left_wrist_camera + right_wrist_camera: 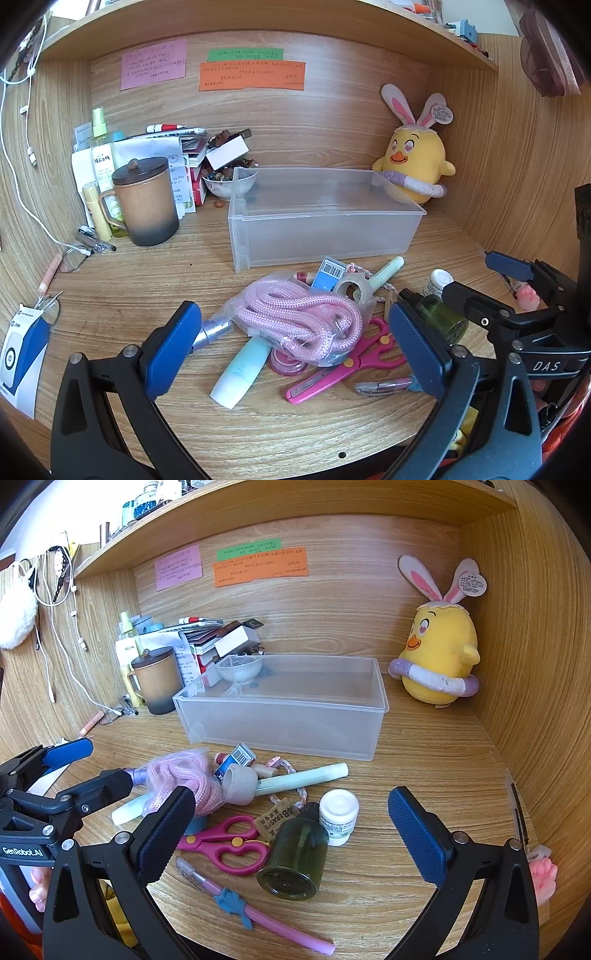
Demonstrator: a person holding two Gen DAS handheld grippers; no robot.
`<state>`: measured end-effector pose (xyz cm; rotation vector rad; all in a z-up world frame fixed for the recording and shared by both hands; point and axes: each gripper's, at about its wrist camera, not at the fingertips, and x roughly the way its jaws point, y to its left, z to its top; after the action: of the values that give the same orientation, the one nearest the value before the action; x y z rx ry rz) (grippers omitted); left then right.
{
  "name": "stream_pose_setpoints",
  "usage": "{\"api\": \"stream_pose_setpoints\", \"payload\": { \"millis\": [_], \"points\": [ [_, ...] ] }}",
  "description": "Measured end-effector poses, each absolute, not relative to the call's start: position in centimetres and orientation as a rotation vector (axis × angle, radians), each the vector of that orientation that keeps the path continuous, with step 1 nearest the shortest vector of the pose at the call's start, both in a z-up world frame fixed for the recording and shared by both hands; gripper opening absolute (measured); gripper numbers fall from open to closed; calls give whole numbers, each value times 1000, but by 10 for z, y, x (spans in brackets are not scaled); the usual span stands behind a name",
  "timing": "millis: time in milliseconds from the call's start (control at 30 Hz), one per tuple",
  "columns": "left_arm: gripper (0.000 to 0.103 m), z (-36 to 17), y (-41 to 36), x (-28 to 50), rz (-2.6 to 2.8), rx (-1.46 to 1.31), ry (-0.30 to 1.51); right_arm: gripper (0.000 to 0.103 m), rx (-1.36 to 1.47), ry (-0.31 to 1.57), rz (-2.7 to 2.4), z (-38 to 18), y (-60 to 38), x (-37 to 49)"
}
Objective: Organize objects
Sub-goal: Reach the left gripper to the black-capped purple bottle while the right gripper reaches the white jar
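- Left claw point(295, 343) – jaws wide apart, gripping nothing, hovering over the pile with the bagged pink rope point(299, 317) between its pads but untouched.
- Right claw point(291, 834) – also spread wide and empty, above the green bottle point(295, 860) lying on its side.
- Clear bin point(325, 218) stands on the surface point(155, 288) just behind the pile, nothing from the pile in it.
- Pink scissors point(229, 845), white jar point(338, 816) and tape roll point(354, 288) lie loose in front of the bin.
- Brown mug point(146, 201) stands left of the bin, yellow plush point(439, 657) at the right.
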<state>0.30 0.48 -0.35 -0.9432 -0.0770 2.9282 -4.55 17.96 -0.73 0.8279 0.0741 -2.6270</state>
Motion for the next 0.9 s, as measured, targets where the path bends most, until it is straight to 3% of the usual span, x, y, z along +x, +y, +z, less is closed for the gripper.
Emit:
{"api": "stream_pose_setpoints", "payload": {
  "millis": [900],
  "points": [
    [103, -15, 2, -6, 2833, -1022, -146, 103, 876, 38, -2596, -17, 177, -48]
  ]
}}
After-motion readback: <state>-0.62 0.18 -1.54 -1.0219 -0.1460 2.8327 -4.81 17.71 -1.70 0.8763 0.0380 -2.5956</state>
